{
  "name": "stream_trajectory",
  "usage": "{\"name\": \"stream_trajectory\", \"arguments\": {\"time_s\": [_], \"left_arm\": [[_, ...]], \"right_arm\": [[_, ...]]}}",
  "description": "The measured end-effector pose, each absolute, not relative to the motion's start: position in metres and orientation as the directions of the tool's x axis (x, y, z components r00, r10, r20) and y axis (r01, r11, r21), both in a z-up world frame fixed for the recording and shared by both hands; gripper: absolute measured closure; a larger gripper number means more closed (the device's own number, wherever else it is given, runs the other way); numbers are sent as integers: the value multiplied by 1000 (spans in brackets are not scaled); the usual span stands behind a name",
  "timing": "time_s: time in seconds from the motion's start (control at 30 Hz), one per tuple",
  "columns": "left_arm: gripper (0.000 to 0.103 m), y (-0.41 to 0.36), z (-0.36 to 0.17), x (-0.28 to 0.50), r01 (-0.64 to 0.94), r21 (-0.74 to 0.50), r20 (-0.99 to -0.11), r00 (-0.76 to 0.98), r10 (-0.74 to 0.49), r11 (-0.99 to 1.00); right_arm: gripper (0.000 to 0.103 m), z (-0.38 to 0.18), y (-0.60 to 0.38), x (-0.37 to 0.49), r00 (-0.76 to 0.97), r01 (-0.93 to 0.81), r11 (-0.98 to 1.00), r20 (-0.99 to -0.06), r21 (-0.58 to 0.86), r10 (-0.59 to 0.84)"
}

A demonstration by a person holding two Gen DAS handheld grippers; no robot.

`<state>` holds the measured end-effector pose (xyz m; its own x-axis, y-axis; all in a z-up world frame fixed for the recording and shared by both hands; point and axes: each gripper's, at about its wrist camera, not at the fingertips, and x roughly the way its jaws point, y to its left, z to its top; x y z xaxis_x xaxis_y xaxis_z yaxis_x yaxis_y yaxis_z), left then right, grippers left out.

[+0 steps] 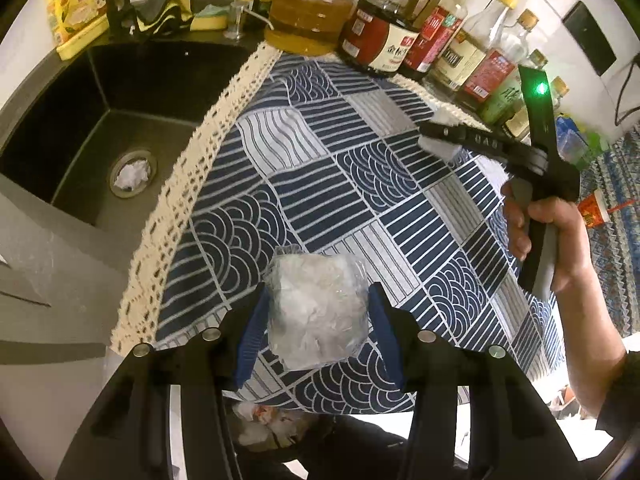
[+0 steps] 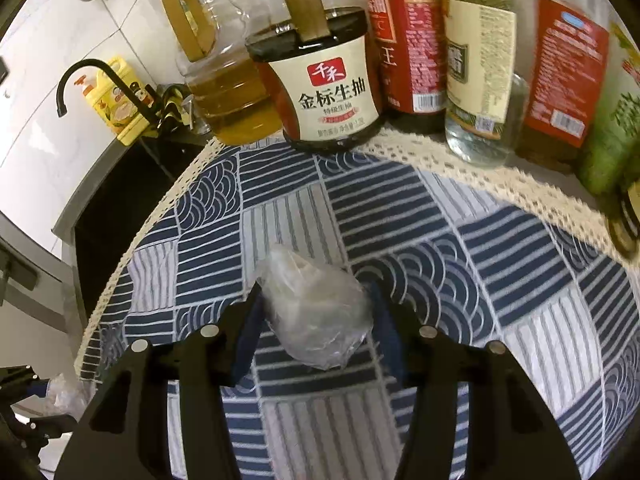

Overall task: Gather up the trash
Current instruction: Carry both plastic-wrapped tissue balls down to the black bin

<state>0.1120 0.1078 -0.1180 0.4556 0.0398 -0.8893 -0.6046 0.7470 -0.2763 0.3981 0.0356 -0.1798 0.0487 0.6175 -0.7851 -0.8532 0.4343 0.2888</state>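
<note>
Through my left wrist camera, my left gripper (image 1: pixel 318 312) is clenched part-way around a crumpled wad of clear plastic wrap (image 1: pixel 318 308), both blue pads (image 1: pixel 252 332) pressing its sides, so the wad sits squarely between the fingers above the blue-and-white patterned cloth (image 1: pixel 360 184). Below the cloth's near edge I can make out more crumpled rubbish (image 1: pixel 264 420), but the gripper body hides most of it and I cannot tell what it lies in. To the left, a white scrap (image 1: pixel 132 174) sits in the drain of the black sink (image 1: pixel 100 92). At the right, my right hand (image 1: pixel 552 236) grips the handle of the right gripper (image 1: pixel 438 136), whose fingers seem to close on something pale near the bottles (image 1: pixel 452 44); it is too small to make out. Through my right wrist camera, the right gripper (image 2: pixel 316 316) is clamped on a second ball of clear plastic film (image 2: pixel 316 312), held between the pads just above the cloth (image 2: pixel 440 240). The soy sauce bottle (image 2: pixel 332 92) stands well beyond it on the lace edge (image 2: pixel 440 160), and the bottles' tops are cut off.
</note>
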Motion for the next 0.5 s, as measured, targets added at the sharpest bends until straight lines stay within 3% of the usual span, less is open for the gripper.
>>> {"name": "stream_trajectory", "arguments": {"time_s": [0.17,0.5], "left_arm": [[55,112,-116,104,-553,-311,-869,495,5,774],[55,102,-106,85,-306,-348,-797,595,-107,886]], "right_arm": [[51,-170,15,375,91,-836,479,-793,268,603],[51,-138,-60,288,208,-735,639,-821,227,531]]}}
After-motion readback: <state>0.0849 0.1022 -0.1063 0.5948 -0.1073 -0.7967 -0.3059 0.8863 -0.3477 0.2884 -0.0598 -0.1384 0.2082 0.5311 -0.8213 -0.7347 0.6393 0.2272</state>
